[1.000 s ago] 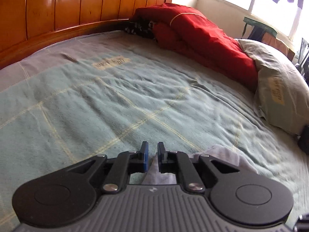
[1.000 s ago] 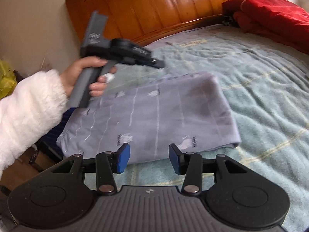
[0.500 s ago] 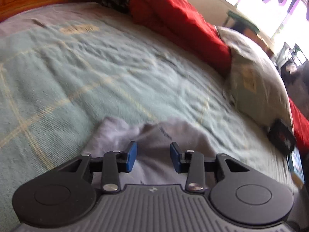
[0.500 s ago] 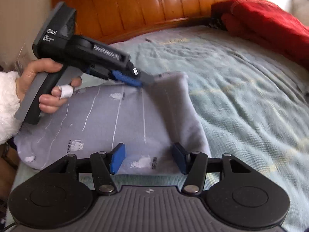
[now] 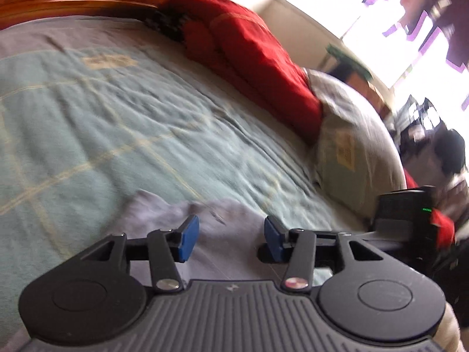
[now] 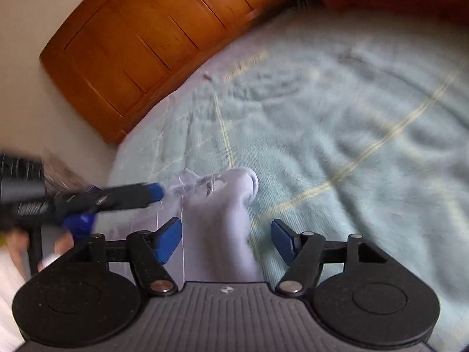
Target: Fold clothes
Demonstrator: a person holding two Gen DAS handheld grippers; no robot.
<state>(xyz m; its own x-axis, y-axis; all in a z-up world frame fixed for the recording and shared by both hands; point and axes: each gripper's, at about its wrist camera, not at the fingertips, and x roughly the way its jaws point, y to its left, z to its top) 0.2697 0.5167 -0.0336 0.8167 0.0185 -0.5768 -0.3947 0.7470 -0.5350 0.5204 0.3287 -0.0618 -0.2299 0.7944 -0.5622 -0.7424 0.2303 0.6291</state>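
A pale grey garment with small prints lies folded on the teal blanket, near the bed's left edge. My right gripper hovers just over its near end. The jaws are opening and the cloth runs between the blue pads without being pinched. My left gripper stands over the same garment, its jaws also opening and its pads clear of the cloth. In the right wrist view the left gripper comes in from the left, one blue fingertip at the garment's far edge. Both views are blurred.
A wooden headboard runs along the far side of the bed. A red quilt and a grey-green pillow lie by the window. A hand and white fluffy sleeve hold the left gripper.
The left gripper, pinched on the garment's edge before, has let it go and opened. The right gripper swung left over the garment and widened. The garment now lies folded narrower.
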